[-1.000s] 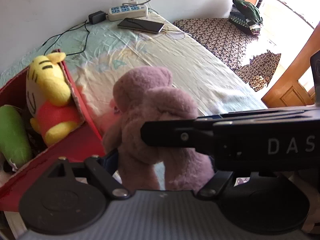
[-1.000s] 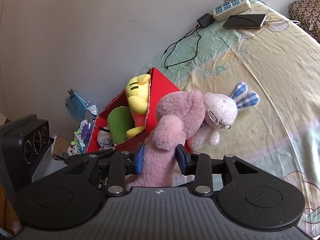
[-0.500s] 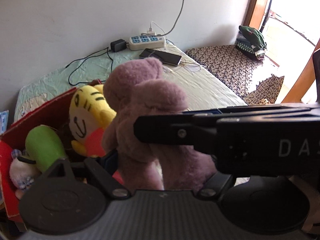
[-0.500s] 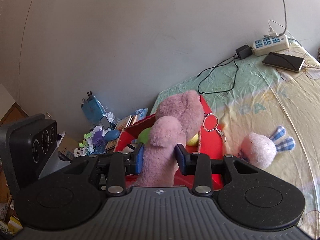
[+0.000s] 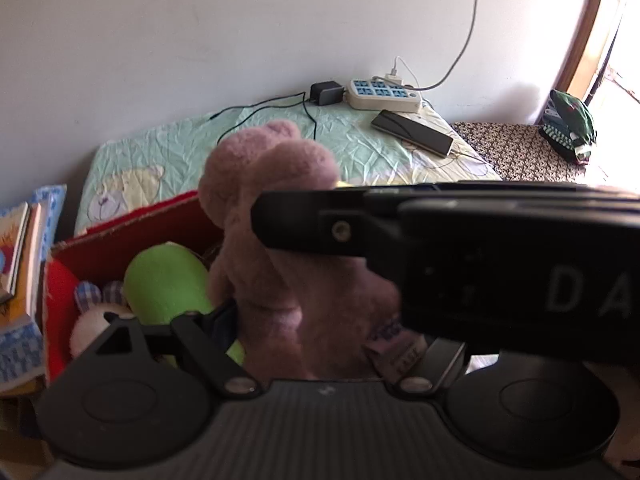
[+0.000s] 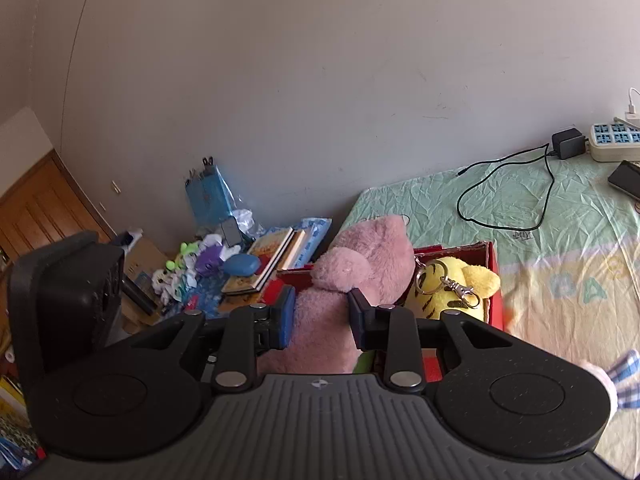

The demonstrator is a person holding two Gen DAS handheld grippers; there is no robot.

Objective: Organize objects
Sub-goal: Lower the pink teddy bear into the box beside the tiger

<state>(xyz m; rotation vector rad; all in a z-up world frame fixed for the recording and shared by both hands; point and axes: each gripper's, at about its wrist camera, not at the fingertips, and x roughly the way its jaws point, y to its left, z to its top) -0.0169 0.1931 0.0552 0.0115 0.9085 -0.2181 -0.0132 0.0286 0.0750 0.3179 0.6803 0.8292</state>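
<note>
A pink plush bear is held by both grippers above the open red box. My left gripper is shut on the bear's lower body. My right gripper is shut on the pink bear too, its blue pads pressing its sides; it crosses the left wrist view as a black bar. The red box holds a green plush, a white plush with checked ears and a yellow tiger plush with a keyring.
The box sits at the bed's end on a pale sheet. A power strip, charger and phone lie by the wall. Books and small toys are piled on the floor. A checked-ear plush lies at the right.
Both grippers carried the pink bear left from the bed to above the red box. The pink rabbit plush stayed behind on the sheet.
</note>
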